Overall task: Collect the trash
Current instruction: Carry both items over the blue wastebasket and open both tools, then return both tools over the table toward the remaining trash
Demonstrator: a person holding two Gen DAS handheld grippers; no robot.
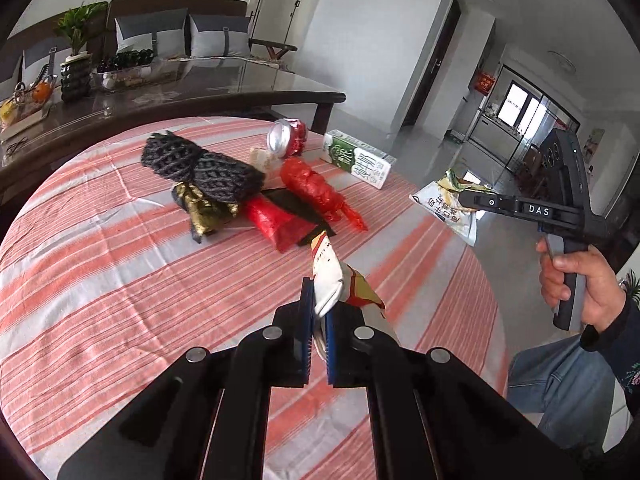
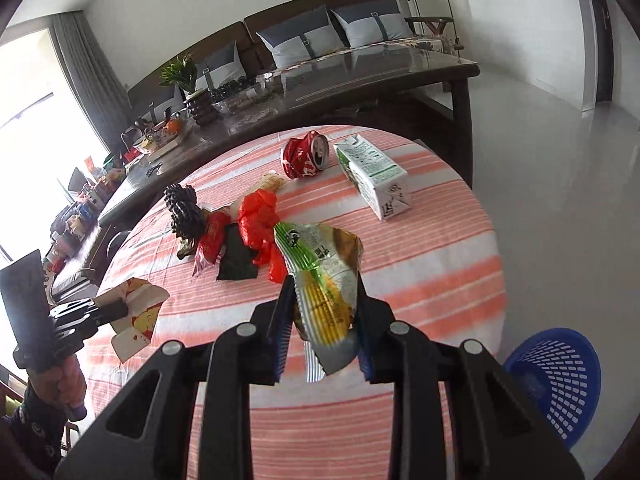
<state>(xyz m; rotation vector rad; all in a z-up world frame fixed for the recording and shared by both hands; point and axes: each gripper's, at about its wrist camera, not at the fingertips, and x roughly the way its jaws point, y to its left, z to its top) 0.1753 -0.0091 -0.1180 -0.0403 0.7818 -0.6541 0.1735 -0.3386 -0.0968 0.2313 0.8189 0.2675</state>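
My left gripper (image 1: 318, 312) is shut on a white and red wrapper (image 1: 332, 276) above the striped round table (image 1: 120, 320). It also shows in the right wrist view (image 2: 116, 312) with the wrapper (image 2: 136, 320). My right gripper (image 2: 324, 300) is shut on a green and yellow snack bag (image 2: 324, 276), held off the table's right edge in the left wrist view (image 1: 452, 204). On the table lie a crushed red can (image 2: 306, 156), a green milk carton (image 2: 372, 176), a red plastic bag (image 2: 258, 220) and a black knitted item (image 1: 200, 168).
A blue perforated basket (image 2: 560, 376) stands on the floor at the lower right of the table. A dark long table (image 1: 200, 88) with a plant and fruit stands behind. A sofa with cushions (image 2: 320, 40) lines the wall.
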